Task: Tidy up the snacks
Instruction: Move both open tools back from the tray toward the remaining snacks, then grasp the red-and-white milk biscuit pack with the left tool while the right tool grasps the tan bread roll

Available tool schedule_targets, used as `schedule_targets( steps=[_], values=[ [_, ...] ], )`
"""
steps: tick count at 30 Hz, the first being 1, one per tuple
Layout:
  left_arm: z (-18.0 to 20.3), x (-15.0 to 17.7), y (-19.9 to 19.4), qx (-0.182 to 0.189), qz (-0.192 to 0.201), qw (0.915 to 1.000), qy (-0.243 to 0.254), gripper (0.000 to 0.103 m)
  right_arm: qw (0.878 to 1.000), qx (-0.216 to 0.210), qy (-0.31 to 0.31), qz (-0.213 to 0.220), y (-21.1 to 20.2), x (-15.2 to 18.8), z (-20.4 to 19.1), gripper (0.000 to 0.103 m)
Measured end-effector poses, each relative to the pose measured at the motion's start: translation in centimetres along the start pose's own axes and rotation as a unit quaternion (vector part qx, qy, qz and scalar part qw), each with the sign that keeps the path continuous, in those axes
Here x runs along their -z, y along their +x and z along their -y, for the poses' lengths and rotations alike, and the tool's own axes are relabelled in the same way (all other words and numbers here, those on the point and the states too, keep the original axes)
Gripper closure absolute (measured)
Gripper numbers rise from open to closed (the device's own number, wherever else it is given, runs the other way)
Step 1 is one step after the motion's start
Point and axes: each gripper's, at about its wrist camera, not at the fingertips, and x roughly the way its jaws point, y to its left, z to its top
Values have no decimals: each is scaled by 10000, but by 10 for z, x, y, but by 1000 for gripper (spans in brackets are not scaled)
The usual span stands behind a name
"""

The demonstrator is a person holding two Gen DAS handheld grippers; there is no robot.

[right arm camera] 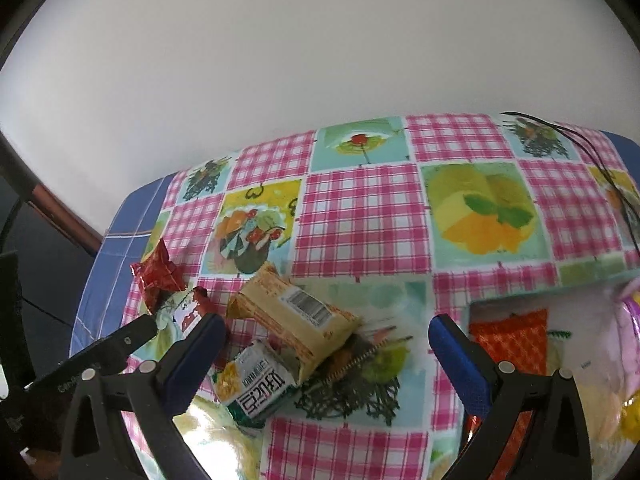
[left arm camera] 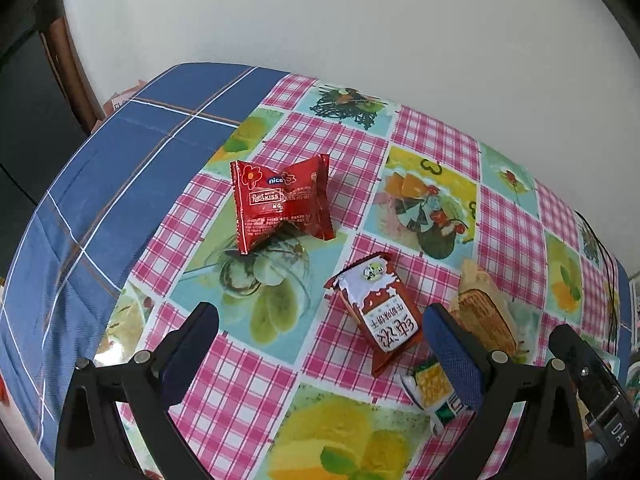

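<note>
Left wrist view: left gripper [left arm camera: 320,344] fingers spread wide, empty, above counter [left arm camera: 352,168]. Red packet [left arm camera: 280,204] and brown packet [left arm camera: 380,308] loose.

Right wrist view: right gripper [right arm camera: 326,354] fingers apart, empty, over yellow packet [right arm camera: 296,320] and green packet [right arm camera: 256,384]. Box [right arm camera: 516,328] at right seems partly filled; sorting looks unfinished.

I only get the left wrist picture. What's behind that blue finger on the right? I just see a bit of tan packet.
Observer: The right wrist view shows the whole tan packet, lying with a barcode facing up.
Operator: Is it touching the little yellow and green one?
Observer: Yes, its near end lies over the yellow and green packet.
Operator: Is there a box for the snacks?
Observer: A white container sits to the right, with an orange packet inside.
</note>
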Motion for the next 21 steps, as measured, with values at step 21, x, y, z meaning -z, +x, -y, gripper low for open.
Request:
schedule_targets(
  steps=[21],
  values=[
    [13,-4,37,14,-146,9998,-107,2,9965,225,-640,-479,64,2,-13,0]
  ],
)
